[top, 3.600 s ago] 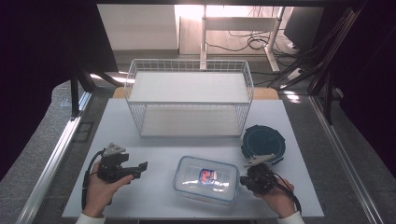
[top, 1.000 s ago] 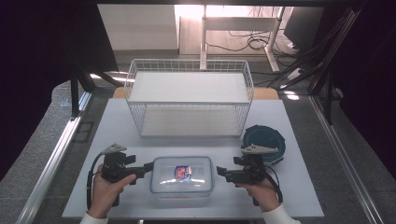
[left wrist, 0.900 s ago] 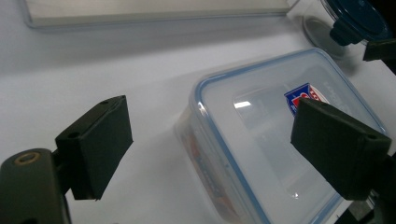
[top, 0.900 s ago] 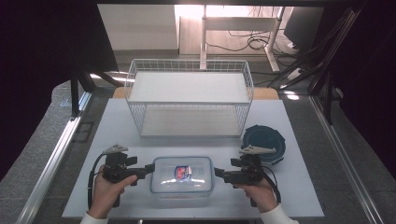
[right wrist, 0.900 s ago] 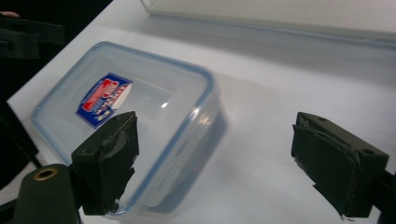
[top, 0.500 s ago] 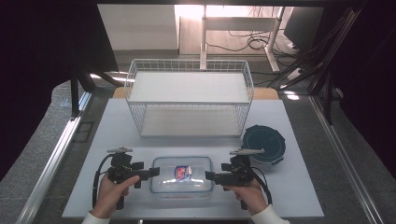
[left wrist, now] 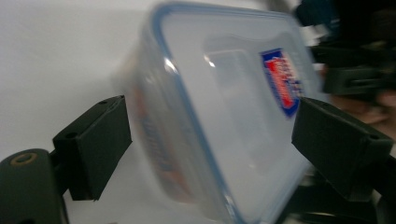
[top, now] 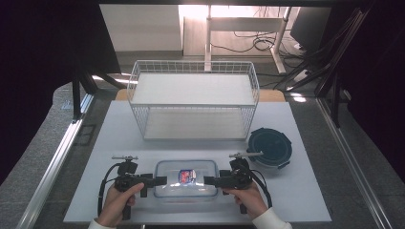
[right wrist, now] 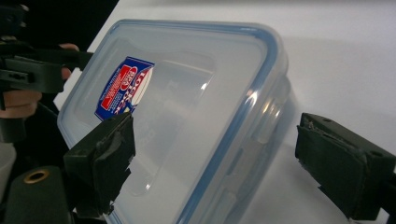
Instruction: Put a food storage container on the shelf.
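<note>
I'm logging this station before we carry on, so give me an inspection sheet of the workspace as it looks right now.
Surface: white table, flat, bare at its edges.
Job's things: clear lidded container with a blue seal and a red-blue label, near the front edge.
Clutter: white wire rack behind it; dark round lid at the right.
Grippers: left gripper and right gripper open, jaws straddling the container's two ends.
Cables: black leads loop from both grippers.
Surroundings: dark curtains, floor cables beyond the table.
</note>
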Tool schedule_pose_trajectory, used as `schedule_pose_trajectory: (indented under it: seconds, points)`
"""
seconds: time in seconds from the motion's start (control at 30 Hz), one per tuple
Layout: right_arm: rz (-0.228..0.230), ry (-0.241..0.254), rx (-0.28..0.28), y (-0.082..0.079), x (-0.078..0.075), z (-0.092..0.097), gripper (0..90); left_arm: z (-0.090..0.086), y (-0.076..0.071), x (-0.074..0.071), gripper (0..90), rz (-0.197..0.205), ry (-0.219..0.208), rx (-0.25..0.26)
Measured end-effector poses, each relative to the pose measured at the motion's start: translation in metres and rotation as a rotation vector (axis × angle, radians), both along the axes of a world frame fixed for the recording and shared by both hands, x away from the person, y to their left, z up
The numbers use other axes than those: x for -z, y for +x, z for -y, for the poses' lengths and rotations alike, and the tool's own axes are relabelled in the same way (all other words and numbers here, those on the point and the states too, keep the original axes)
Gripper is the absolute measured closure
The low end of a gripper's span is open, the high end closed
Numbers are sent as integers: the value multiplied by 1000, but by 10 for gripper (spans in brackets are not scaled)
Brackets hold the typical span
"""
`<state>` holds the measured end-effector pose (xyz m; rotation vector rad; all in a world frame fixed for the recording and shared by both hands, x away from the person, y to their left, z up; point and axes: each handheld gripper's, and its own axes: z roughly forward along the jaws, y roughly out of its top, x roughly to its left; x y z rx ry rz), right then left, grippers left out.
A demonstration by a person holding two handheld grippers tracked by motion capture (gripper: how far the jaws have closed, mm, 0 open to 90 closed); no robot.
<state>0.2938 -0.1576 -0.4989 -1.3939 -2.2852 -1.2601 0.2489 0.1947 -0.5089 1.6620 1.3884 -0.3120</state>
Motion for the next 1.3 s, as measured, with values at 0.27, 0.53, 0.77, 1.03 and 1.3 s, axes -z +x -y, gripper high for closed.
schedule_pose_trajectory:
  seconds: [0.27,0.53,0.77,1.03,1.3]
  points:
    - [-66,30,-21,1,10,-6,102,3,0,8,134,-37,6,5]
    - [-106,55,7,1,9,-2,195,4,0,8,260,-45,-4,5]
    - [-115,90,36,0,5,8,346,0,-3,4,335,-53,-6,-9]
    - [-83,118,64,-5,1,12,394,-1,-7,-3,398,-37,-8,-19]
    - [-48,134,77,-9,-3,16,414,-1,-8,-10,443,-5,-10,-23]
